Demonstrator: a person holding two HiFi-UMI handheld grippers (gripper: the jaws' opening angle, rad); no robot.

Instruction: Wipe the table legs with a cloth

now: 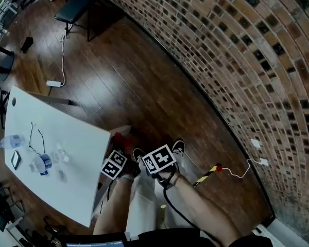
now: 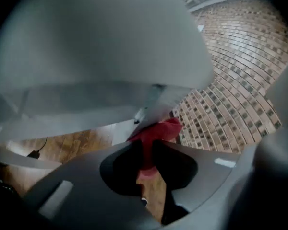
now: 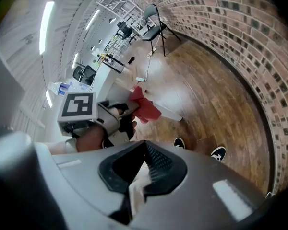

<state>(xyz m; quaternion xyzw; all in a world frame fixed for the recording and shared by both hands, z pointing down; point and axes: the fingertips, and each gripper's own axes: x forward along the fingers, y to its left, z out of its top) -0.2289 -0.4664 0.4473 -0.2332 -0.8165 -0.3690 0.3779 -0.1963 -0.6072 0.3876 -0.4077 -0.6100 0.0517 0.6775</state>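
Observation:
A red cloth [image 1: 122, 139] lies against the white table leg [image 1: 121, 130] under the corner of the white table [image 1: 77, 138]. My left gripper [image 1: 121, 151] is shut on it. In the left gripper view the red cloth [image 2: 157, 132] sticks out past the closed jaws of the left gripper [image 2: 145, 145] and presses on the pale leg [image 2: 153, 104] just under the tabletop. My right gripper [image 1: 155, 162] hangs close beside the left one, over the floor. The right gripper view has the right gripper [image 3: 145, 143] shut and holding nothing, with the left gripper [image 3: 127, 110] and the cloth [image 3: 145, 107] ahead of it.
On the tabletop lie a water bottle [image 1: 10, 141], a phone [image 1: 16, 160], a tape roll [image 1: 41, 163] and a thin cable. The brick wall [image 1: 237, 50] curves along the right. A black chair [image 1: 74, 8] and a power strip [image 1: 54, 83] stand on the wooden floor. The person's shoes [image 1: 178, 147] are below the grippers.

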